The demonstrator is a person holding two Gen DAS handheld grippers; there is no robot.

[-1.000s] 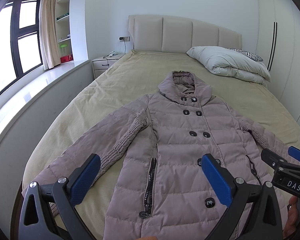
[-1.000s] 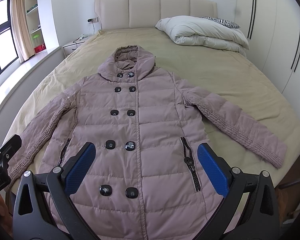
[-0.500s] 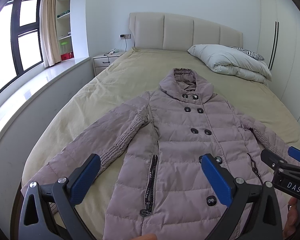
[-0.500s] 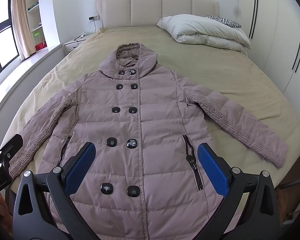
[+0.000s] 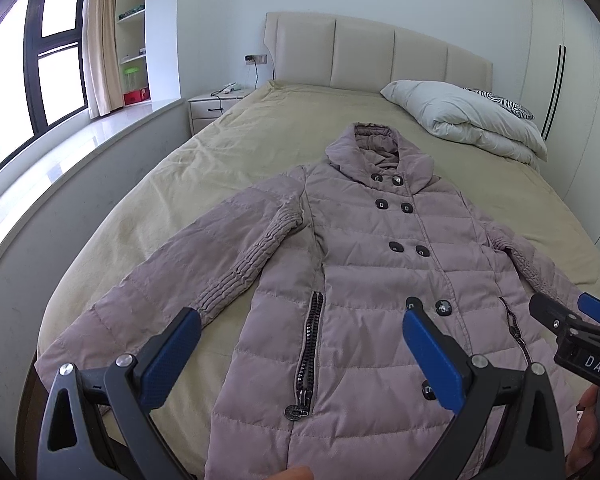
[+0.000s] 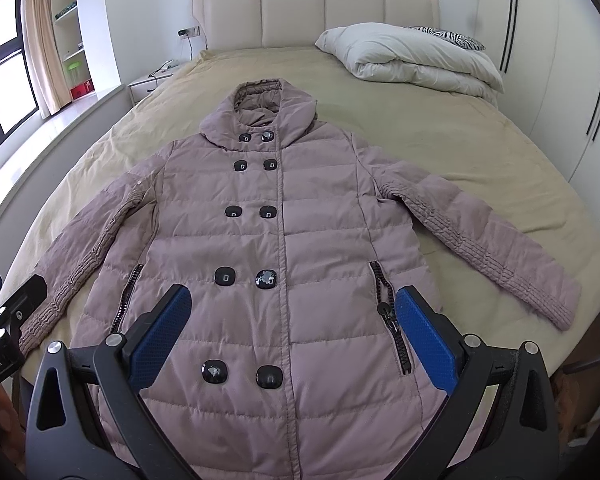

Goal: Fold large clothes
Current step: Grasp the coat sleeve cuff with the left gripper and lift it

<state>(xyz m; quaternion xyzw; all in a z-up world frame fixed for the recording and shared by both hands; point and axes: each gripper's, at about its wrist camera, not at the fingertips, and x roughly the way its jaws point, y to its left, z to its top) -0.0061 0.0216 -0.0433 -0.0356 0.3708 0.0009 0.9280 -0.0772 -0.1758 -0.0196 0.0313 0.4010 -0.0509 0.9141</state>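
Matt quilted cloth coat (image 6: 300, 240), glossy buttons (image 6: 225, 276), seemingly metal zips (image 5: 310, 344), wrinkled cloth bedsheet (image 6: 440, 136).

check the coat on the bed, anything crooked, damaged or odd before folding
Nothing stands out. The coat lies flat on the bed, front up and buttoned, both sleeves spread outward. Both grippers, left and right, are open above its hem.

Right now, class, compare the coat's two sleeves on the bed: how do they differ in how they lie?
The left sleeve slants down close beside the coat body, while the right sleeve angles further out across the bed. The left sleeve's cuff is partly hidden behind the left gripper in the right view; the right sleeve's cuff shows fully. Both are mauve, quilted, flat, with gathered stitching along the underside.
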